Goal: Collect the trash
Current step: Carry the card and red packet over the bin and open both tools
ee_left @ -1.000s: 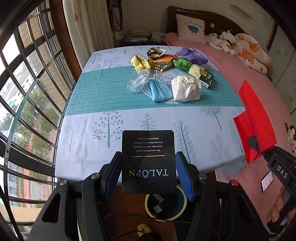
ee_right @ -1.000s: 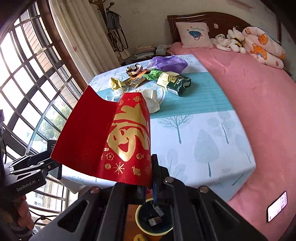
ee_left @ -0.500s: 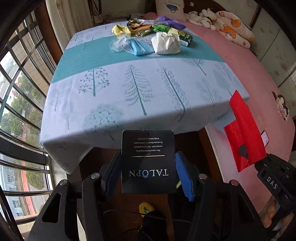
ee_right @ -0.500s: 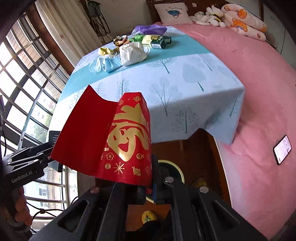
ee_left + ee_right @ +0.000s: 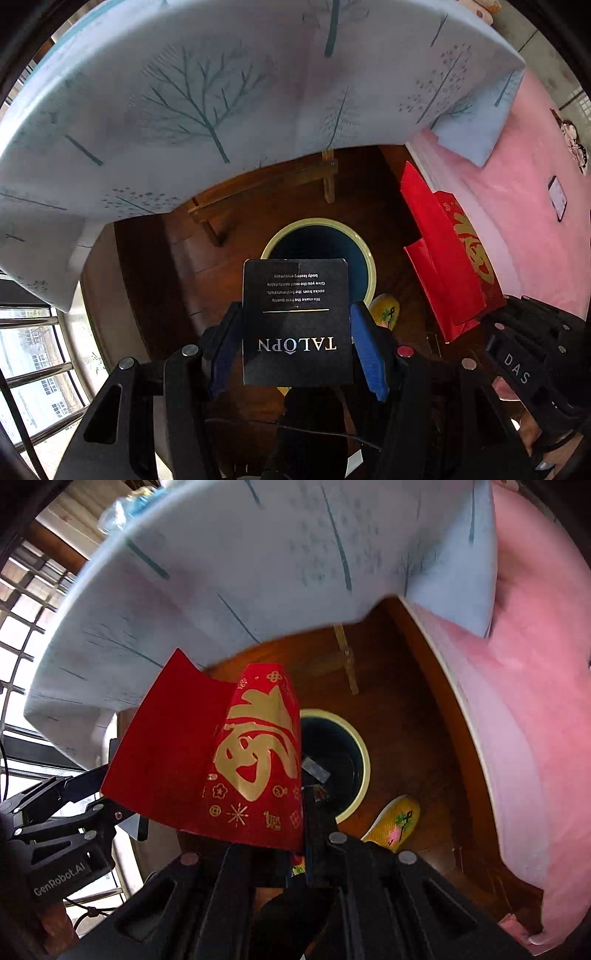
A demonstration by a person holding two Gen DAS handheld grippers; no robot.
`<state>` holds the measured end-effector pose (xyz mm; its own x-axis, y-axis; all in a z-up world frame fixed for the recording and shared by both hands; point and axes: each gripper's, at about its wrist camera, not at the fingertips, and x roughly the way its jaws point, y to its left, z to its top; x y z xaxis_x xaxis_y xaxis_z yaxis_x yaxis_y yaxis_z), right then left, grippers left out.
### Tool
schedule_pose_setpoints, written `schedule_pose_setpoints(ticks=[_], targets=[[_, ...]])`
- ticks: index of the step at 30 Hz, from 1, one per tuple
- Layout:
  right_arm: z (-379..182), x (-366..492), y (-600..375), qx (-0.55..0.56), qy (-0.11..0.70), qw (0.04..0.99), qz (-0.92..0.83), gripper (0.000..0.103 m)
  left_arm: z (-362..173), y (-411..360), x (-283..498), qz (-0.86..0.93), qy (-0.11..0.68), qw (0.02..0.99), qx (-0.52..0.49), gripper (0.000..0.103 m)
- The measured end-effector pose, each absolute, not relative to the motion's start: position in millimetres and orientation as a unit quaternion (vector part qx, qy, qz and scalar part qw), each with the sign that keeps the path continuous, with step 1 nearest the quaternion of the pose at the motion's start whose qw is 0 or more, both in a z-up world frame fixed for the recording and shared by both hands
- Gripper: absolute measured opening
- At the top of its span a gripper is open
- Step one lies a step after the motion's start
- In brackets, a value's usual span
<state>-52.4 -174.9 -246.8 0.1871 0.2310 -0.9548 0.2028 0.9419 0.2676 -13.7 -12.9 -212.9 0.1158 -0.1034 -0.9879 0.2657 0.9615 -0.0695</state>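
Note:
My left gripper (image 5: 295, 339) is shut on a black card box (image 5: 295, 325) printed TALOPN, blue pads pressing both its sides. It points down over a round dark bin with a pale yellow rim (image 5: 364, 251) on the wooden floor. My right gripper (image 5: 301, 812) is shut on a red envelope with gold characters (image 5: 255, 757), which fans out to the left above the same bin (image 5: 364, 764). The red envelope (image 5: 447, 254) also shows at the right of the left wrist view, and the left gripper (image 5: 59, 827) appears at the left edge of the right wrist view.
The tablecloth with tree print (image 5: 221, 92) hangs overhead across the top of both views. A pink bed cover (image 5: 528, 221) fills the right side. A yellow slipper (image 5: 395, 823) lies on the floor by the bin. Window bars (image 5: 33, 350) stand at left. Scraps lie inside the bin.
Both grippers have dropped from above the table to below its edge, over the bin. Each keeps hold of its item. The trash pile on the table has left the left wrist view.

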Motion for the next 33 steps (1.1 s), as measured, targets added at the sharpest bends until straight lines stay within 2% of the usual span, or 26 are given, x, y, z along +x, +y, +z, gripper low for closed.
schedule_pose_setpoints(ticks=[10,18,19,22,25,26,33], targets=[[-386,-40,-180,0.195,0.67,0.716,0.005,0.004,-346,-28,5,-0.111,0.683,0.719,0.062,0.057],[-448,-36,-180,0.204,0.681,0.703,0.013,0.005,-405,-34,12,-0.111,0.695,0.708,0.05,0.058],[-452,-35,-180,0.205,0.682,0.702,0.013,0.005,-409,-33,15,-0.111,0.698,0.706,0.044,0.06],[-459,-34,-181,0.202,0.684,0.701,0.014,0.007,-416,-30,21,-0.112,0.701,0.703,0.027,0.086],[-461,-31,-181,0.199,0.685,0.701,0.021,0.029,-415,-29,21,-0.106,0.699,0.707,0.029,0.102],[-460,-31,-181,0.197,0.684,0.702,0.025,0.037,-416,-30,22,-0.102,0.698,0.708,0.032,0.102],[-442,-28,-180,0.183,0.685,0.704,0.029,0.038,-399,-26,24,-0.079,0.69,0.718,0.037,0.102]])
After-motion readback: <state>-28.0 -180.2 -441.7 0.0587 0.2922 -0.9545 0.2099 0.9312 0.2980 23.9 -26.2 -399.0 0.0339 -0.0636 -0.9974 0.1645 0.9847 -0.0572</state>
